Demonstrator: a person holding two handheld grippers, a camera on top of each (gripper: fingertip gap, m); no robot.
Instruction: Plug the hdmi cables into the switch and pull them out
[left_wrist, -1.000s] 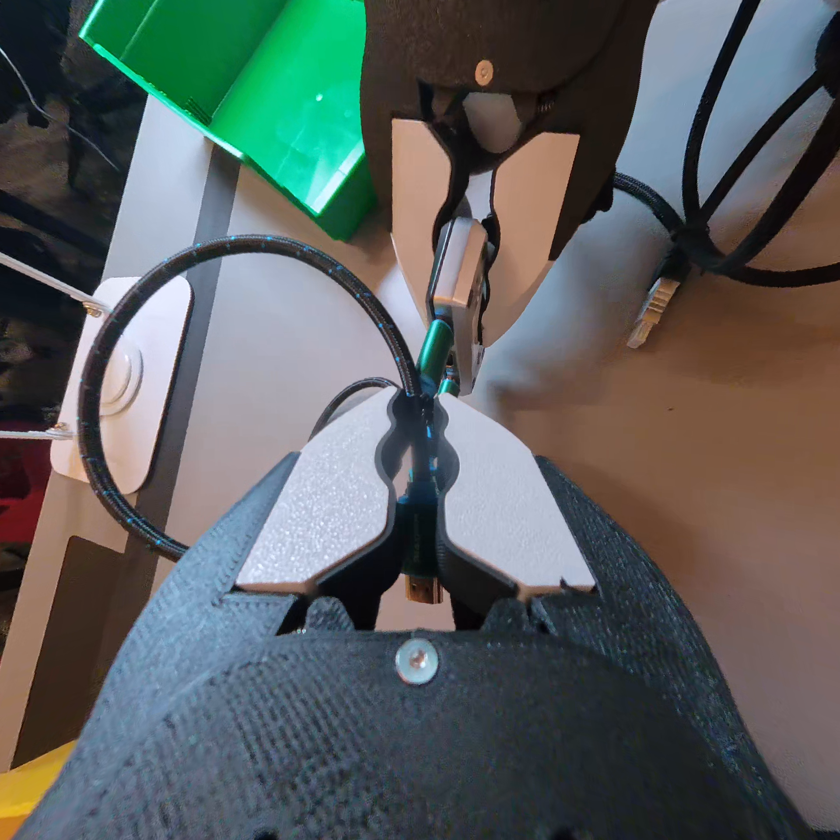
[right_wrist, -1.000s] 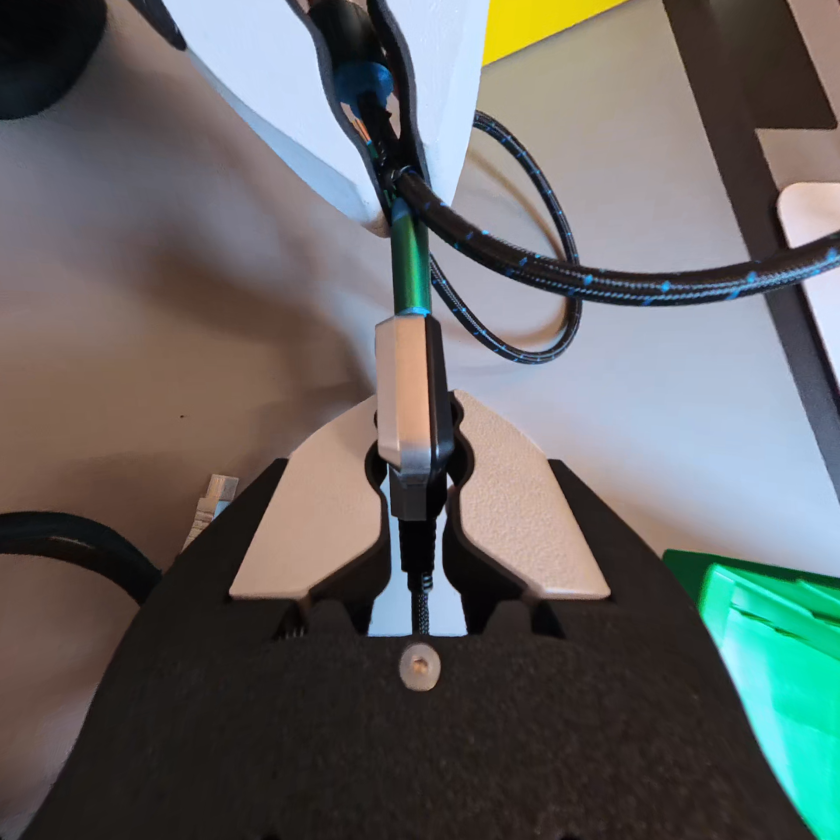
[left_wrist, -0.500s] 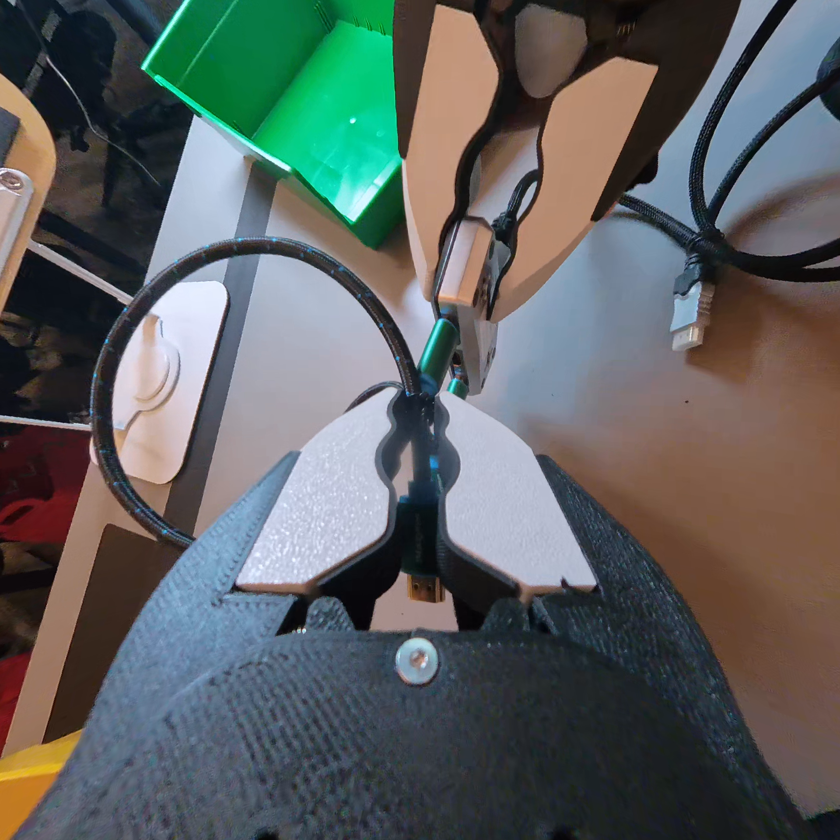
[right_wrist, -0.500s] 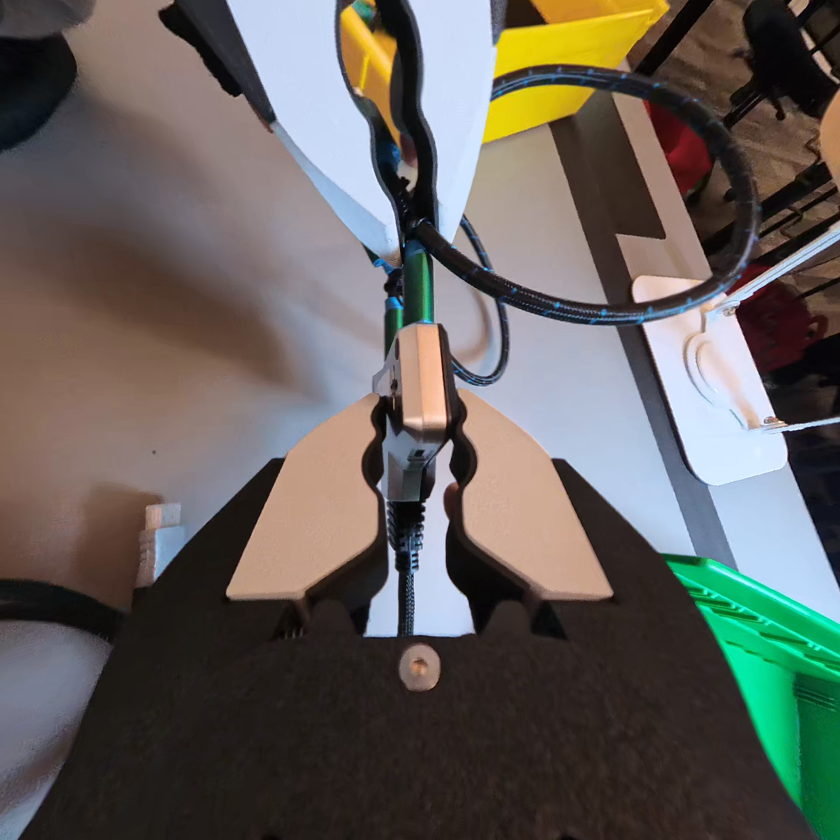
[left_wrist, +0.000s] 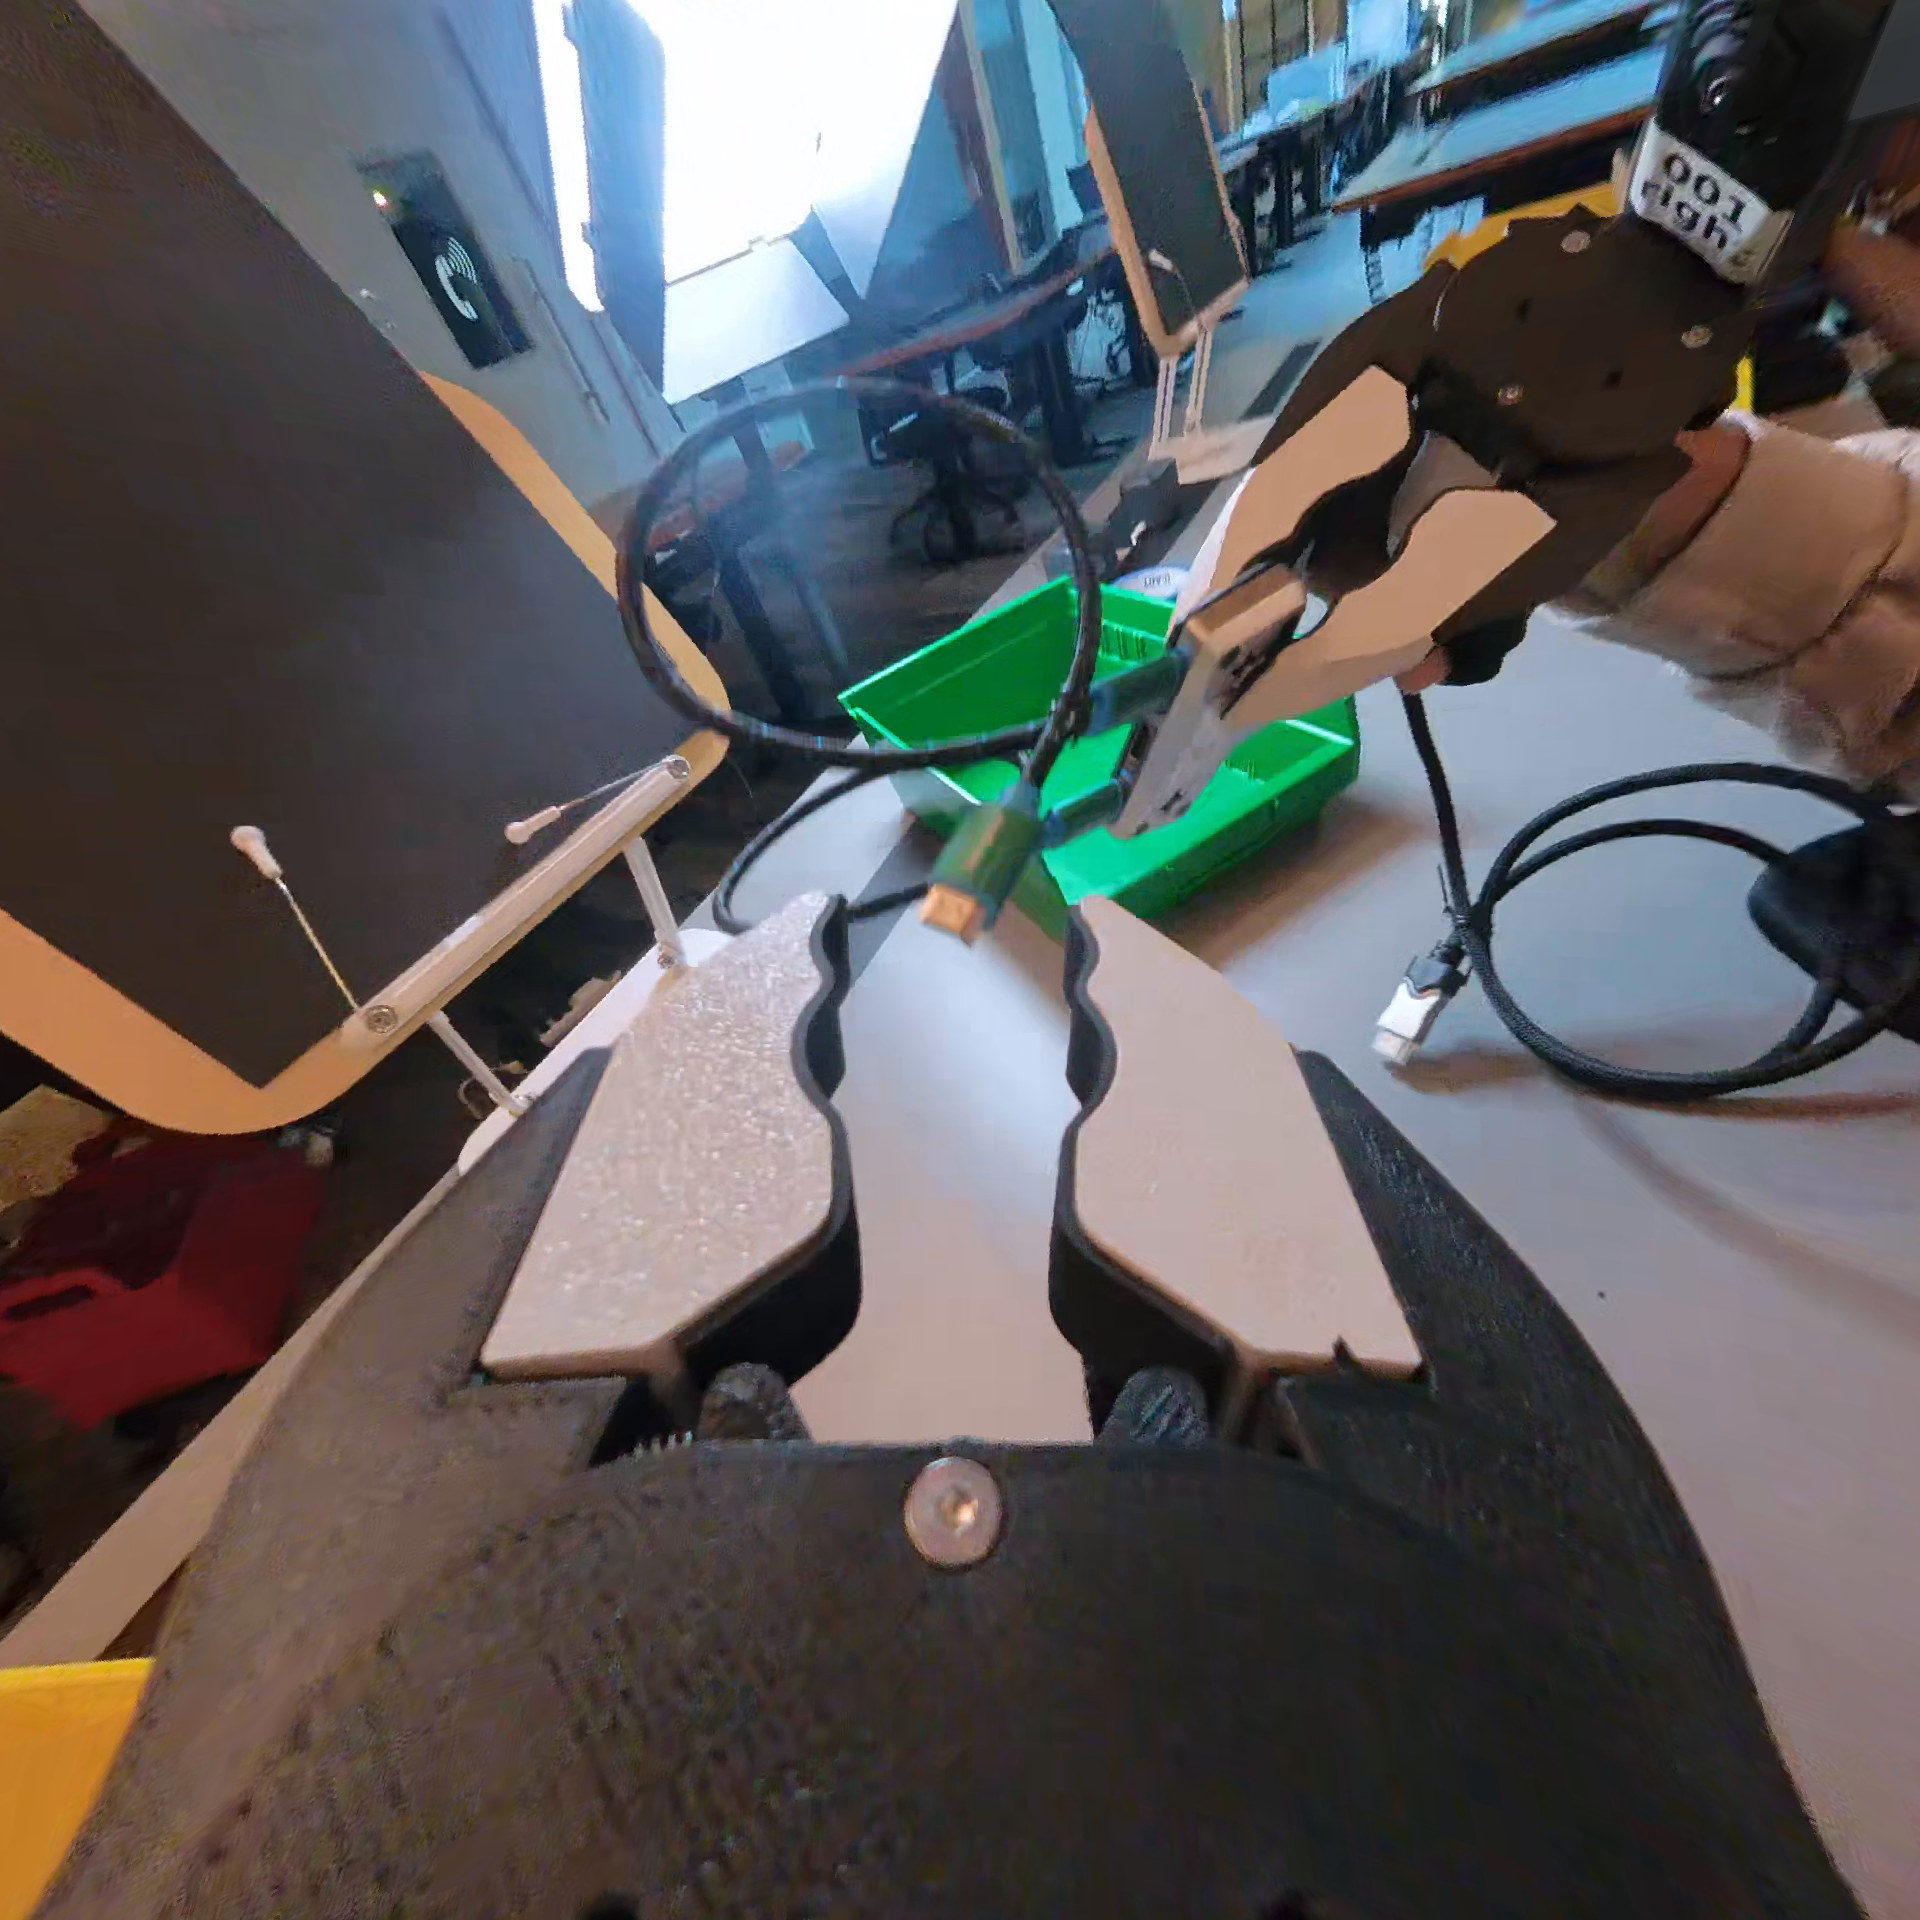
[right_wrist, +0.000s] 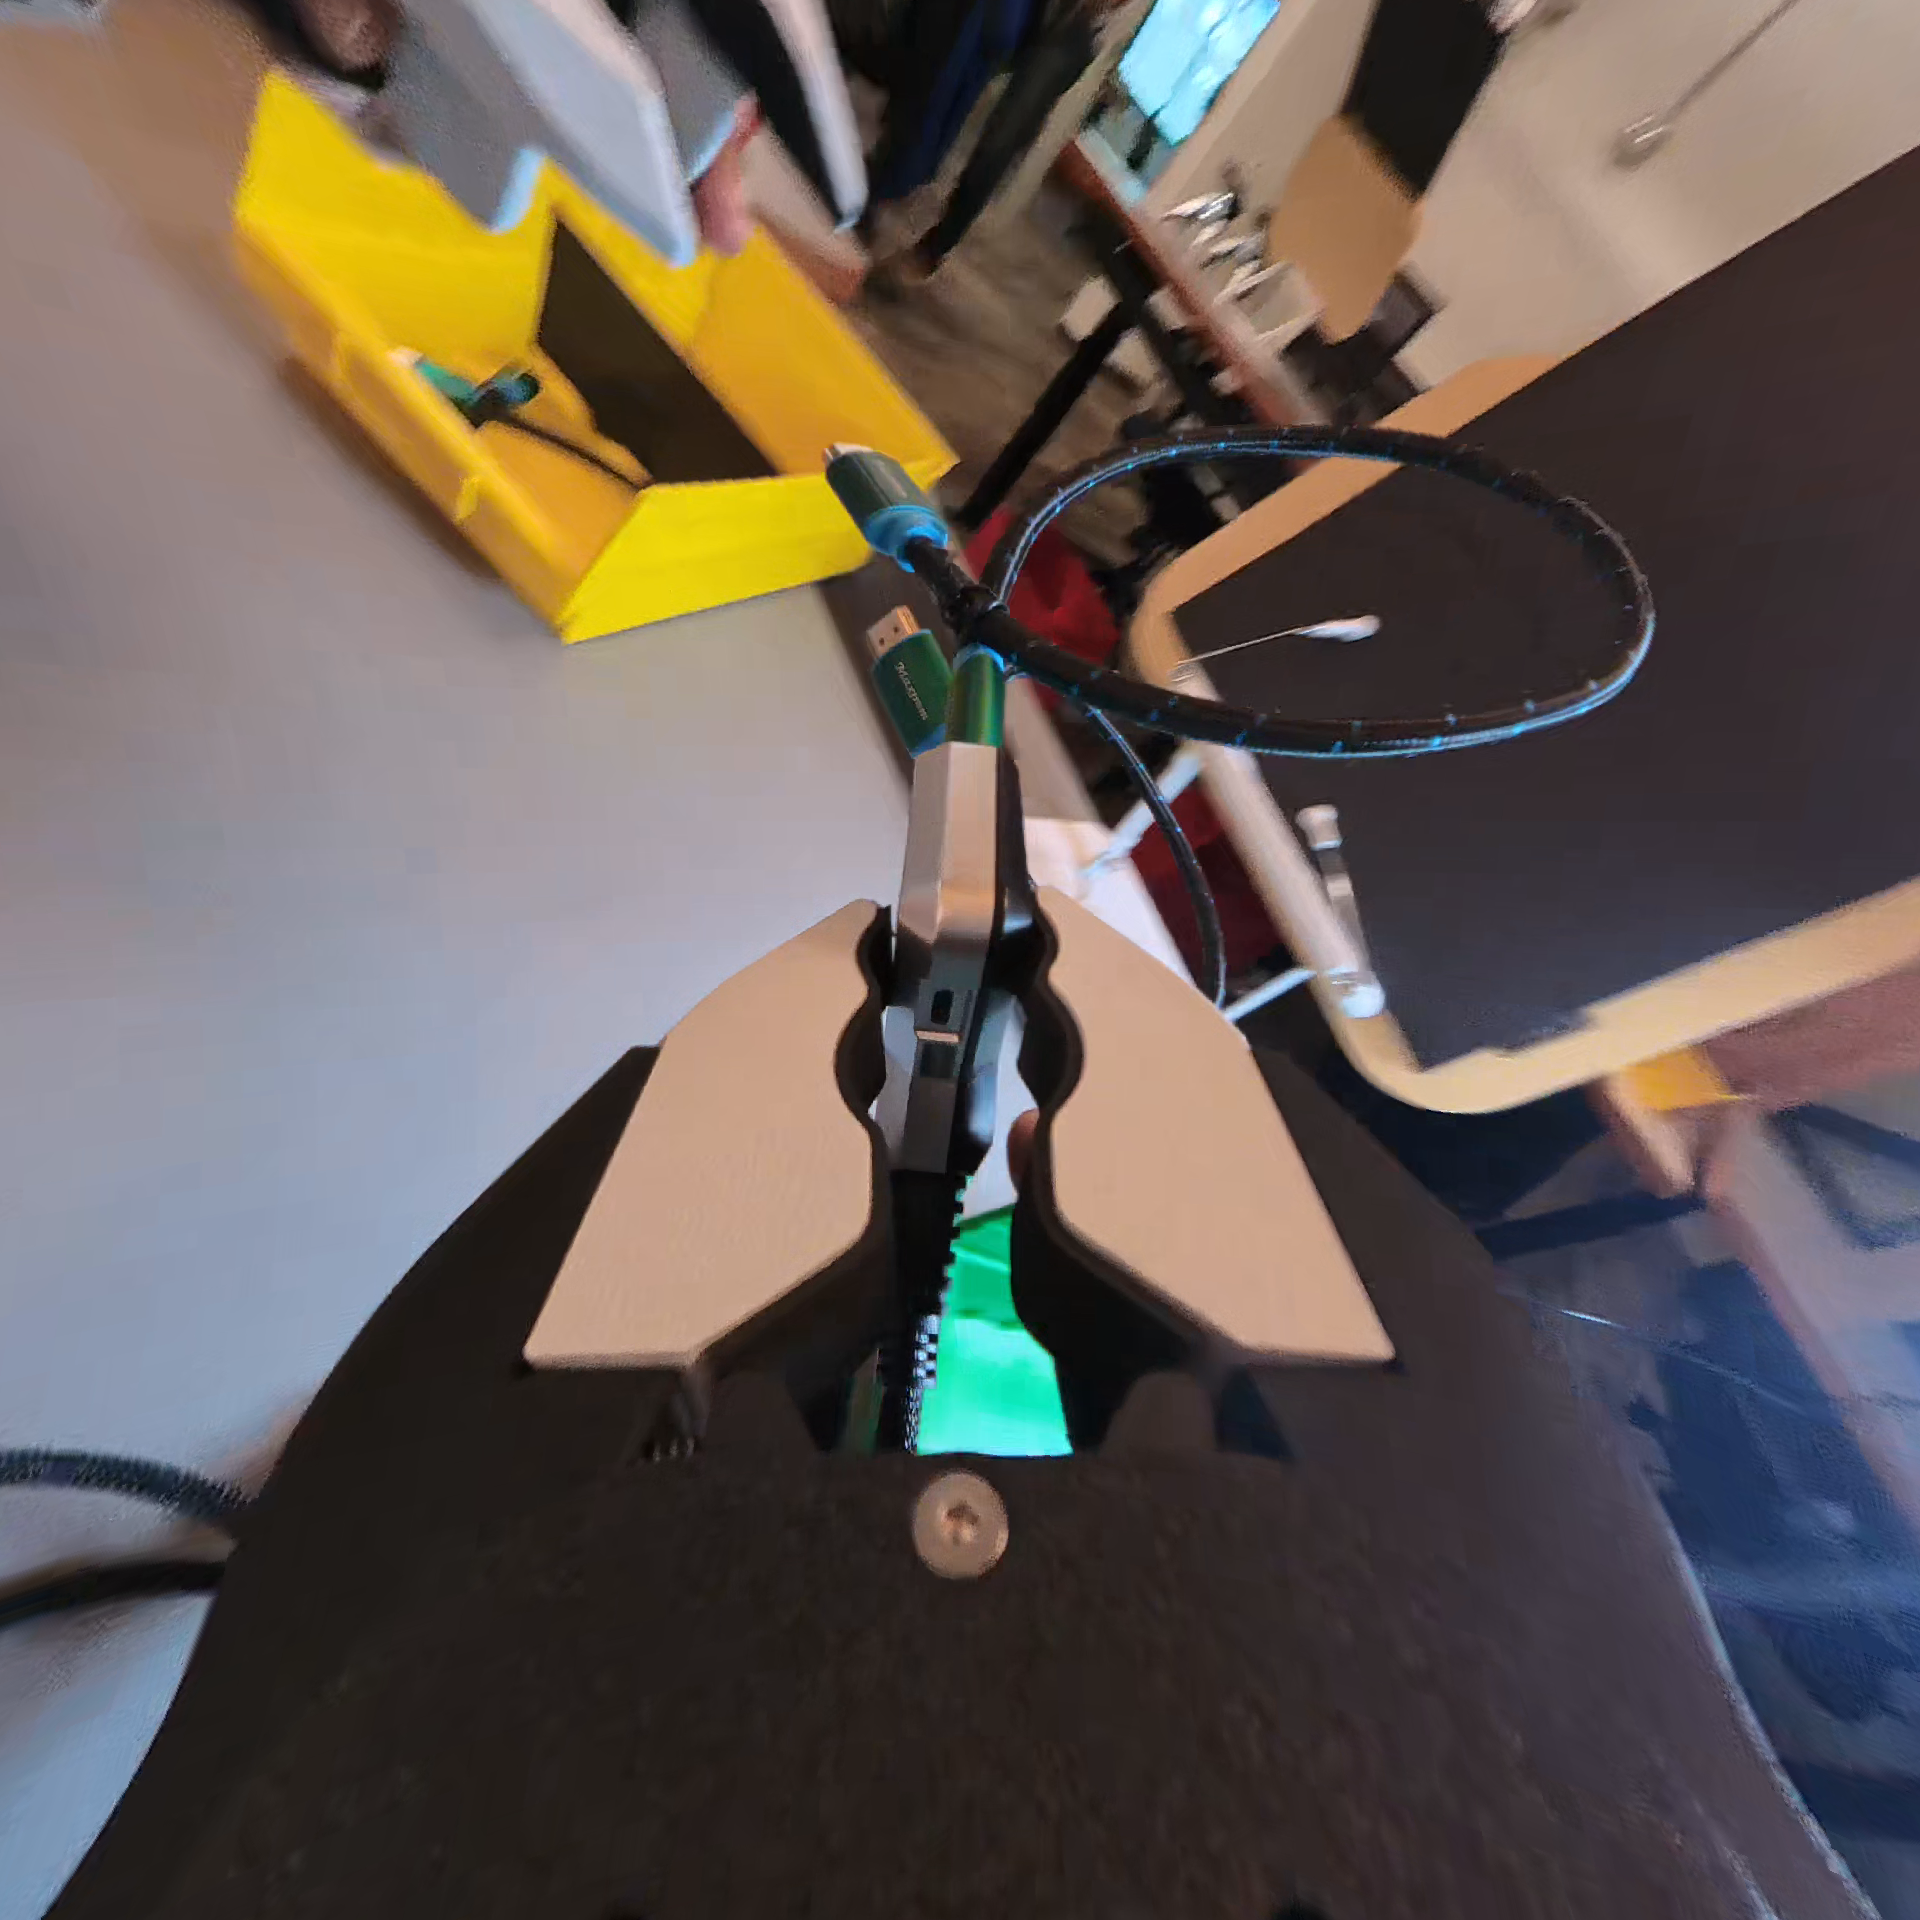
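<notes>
HDMI switch (right_wrist: 951, 862): silver-grey slab, held off the desk (right_wrist: 364, 935), clamped edge-on between the right gripper's (left_wrist: 1262, 613) fingers (right_wrist: 748, 1122); its own black braided lead runs back between them.
Green-shelled HDMI plug (right_wrist: 977, 707): seated in the switch's far end; a second green plug (right_wrist: 909, 675) sits just beside it, whether seated I cannot tell.
Black braided cable with blue flecks (right_wrist: 1455, 717): loops in the air; its free gold-tipped plug (left_wrist: 977, 862) hangs just beyond the left gripper (left_wrist: 948, 956), whose fingers (left_wrist: 696, 1143) stand apart with nothing between them.
Silver-ended black cable (left_wrist: 1413, 1013): lying on the desk.
Green bin (left_wrist: 1226, 810): behind the switch.
Yellow bin (right_wrist: 665, 436): far end, a green plug inside.
</notes>
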